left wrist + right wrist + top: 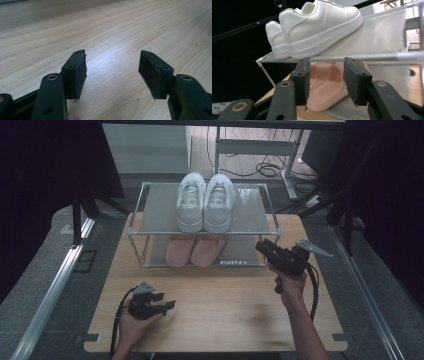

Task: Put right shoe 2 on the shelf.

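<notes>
On wooden table (pixel 215 312), metal shoe rack (pixel 250 215), dark curtains (pixel 45 165)

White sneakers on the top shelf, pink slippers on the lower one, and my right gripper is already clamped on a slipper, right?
Not clamped. The right gripper has its jaws open with nothing between the pads; the pink slippers lie beyond them, as the right gripper view shows. The rest holds: white sneakers on the top shelf, slippers on the lower one.

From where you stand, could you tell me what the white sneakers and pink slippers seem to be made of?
White low-top sneakers: probably smooth leather or synthetic leather, given the soft sheen, stitched panels and ribbed sole. Pink moulded slippers: likely matte foam or rubber, seamless and one-piece.
</notes>
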`<state>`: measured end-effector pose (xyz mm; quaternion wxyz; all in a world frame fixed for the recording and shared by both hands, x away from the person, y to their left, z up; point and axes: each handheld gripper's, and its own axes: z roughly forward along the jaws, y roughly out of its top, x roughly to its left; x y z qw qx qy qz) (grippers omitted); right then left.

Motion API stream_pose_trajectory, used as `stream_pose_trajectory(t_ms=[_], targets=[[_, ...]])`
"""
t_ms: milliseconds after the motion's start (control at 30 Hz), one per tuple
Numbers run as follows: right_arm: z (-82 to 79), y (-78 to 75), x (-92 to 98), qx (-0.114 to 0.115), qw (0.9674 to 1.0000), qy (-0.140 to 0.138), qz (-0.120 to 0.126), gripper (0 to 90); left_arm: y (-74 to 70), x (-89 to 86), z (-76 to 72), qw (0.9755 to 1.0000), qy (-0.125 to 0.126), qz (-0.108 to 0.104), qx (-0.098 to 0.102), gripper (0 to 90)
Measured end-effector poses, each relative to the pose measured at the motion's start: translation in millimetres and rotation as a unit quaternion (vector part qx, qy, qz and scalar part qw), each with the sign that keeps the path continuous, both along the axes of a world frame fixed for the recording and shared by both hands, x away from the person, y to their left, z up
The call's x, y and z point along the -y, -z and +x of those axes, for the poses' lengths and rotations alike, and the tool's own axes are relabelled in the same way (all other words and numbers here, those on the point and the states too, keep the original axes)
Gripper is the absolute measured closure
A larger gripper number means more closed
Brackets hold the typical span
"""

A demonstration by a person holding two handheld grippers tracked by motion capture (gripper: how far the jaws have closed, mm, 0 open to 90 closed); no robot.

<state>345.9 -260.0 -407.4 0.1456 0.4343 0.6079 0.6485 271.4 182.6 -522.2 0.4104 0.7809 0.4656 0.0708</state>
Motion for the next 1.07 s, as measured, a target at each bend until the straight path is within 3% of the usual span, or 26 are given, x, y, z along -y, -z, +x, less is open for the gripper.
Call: stream_pose_trajectory(t_ms=[267,567,1067], targets=[[-19.4,30.5,21.4,-0.009,0.9999,0.013,-0.007,55.1,0.0,0.4,-0.6,1.0000,-0.002,-0.001,-0.002,39.7],[-26.0,60.5,35.7,-0.030,0.9991,0.024,-0.016,54.4,1.0,1.3,0.1,1.0000,-0.001,0.002,-0.003,39.6],[-28.8,63.8,37.0,-0.030,0.9987,0.027,-0.030,51.4,1.2,-0.2,-0.3,1.0000,-0.002,0.003,-0.001,39.5]])
